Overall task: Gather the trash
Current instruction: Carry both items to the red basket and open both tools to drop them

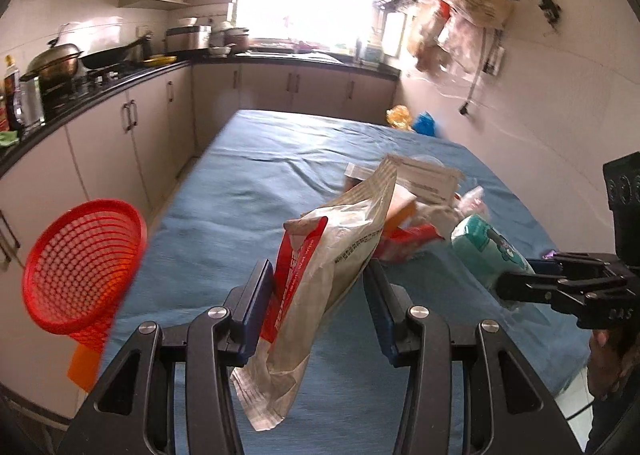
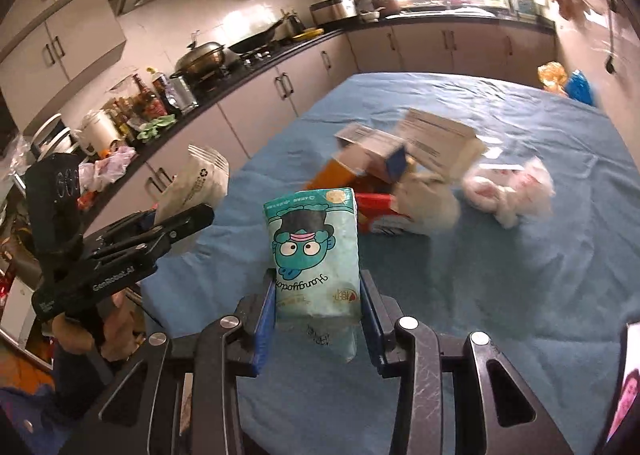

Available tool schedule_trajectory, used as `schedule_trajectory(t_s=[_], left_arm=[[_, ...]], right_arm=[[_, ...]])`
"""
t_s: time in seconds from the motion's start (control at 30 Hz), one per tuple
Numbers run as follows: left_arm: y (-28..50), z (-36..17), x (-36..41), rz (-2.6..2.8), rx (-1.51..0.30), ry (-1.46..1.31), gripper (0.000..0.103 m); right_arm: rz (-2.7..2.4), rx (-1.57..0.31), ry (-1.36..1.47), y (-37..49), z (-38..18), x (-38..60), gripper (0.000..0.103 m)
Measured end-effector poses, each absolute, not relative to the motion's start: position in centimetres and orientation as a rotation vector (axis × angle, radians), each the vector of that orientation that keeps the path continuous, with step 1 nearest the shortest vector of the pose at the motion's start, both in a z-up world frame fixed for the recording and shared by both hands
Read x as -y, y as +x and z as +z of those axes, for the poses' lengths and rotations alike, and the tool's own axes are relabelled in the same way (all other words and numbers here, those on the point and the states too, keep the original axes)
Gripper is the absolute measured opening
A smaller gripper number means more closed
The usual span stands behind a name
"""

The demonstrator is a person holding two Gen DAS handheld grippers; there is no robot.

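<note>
Left tongs (image 1: 316, 287) clamped on light, crinkly wipes bag (image 1: 340, 251); right tongs (image 2: 318, 311) clamped on soft tissue pack (image 2: 314, 251) low down, squashes easily.

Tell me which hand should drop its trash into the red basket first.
Left, probably. The left gripper holds the wet-wipe pouch, and the red basket sits just to its left. The right gripper, clamping the tissue pack, would have to cross over.
</note>
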State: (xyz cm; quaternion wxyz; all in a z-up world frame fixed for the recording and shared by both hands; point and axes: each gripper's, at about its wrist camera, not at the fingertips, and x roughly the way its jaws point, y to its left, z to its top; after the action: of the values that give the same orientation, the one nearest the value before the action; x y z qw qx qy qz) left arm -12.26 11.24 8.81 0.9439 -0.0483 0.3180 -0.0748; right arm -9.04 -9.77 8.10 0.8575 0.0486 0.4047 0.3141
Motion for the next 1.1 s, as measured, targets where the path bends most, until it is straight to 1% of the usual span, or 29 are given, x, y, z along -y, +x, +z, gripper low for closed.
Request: schedule_trajectory(t_s=[0.27,0.5,0.8,1.1], left_arm=[[-12.6,9.8,-16.8,-0.040,-0.624,-0.150,0.046],[-12.8,9.7,-22.7,0.074,-0.623,-0.192,0.046],[-12.2,8.0,-29.5,0.200,-0.657,-0.242,0.046],[-10.7,5.4,-32.8,0.254,-0.704,-0.274,0.046]], right_arm=[[0.756,-0.845,0.081,-7.9,9.6,4.4,0.041],[0.838,-0.886,0.059,-6.2,9.7,-1.6,0.042],[0.912,-0.937,0.057,-3.3,9.4,-9.4,0.042],[0.954,-0.997,0.090,-0.1,7.7,-16.5,0.042]])
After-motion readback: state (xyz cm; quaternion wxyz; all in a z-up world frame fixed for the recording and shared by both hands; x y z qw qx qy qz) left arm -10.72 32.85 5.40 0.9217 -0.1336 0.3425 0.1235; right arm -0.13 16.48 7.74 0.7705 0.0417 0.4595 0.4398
